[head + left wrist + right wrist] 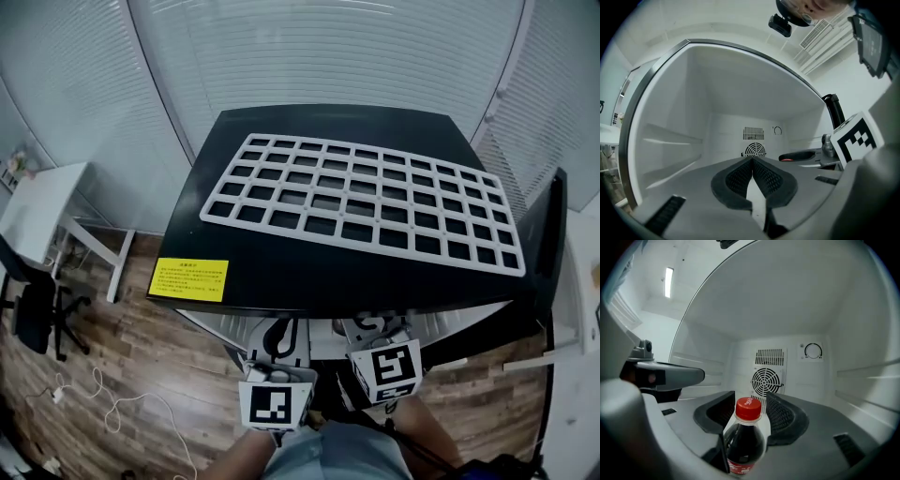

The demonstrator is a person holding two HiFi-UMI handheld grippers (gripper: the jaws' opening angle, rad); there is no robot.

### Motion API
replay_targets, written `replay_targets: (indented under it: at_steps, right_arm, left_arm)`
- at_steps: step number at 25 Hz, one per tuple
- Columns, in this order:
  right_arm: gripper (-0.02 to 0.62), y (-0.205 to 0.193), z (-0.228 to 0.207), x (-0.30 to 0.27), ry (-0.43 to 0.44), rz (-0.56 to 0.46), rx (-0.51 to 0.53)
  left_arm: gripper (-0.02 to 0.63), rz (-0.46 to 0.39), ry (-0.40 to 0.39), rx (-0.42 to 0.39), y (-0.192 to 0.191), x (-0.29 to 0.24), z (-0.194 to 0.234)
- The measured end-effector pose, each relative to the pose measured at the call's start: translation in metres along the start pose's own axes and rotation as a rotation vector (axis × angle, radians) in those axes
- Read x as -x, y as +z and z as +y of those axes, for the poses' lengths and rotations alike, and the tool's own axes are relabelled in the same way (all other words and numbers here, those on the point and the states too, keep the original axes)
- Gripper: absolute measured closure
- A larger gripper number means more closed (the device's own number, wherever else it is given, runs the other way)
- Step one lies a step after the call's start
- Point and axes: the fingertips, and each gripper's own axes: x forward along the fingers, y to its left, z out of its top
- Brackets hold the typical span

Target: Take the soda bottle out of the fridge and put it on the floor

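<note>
Standing inside fridge [797,319], soda bottle [746,439] between wide-apart right gripper [751,393]; left gripper [753,159] closed.

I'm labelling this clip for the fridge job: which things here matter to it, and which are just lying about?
Job: soda bottle, fridge, right gripper open round the bottle, floor.
Lying about: white grid on the fridge, office chair, white table, cable.

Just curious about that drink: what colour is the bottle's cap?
Red. The cap tops the dark soda bottle, clearest in the right gripper view.
</note>
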Motion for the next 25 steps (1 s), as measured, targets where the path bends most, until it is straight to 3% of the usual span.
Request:
replay_targets:
  at_steps: [25]
  right_arm:
    - [0.434, -0.01, 0.008, -0.029, 0.099, 0.068, 0.043]
  left_arm:
    - [0.589, 0.009, 0.05, 0.022, -0.009, -0.014, 0.007]
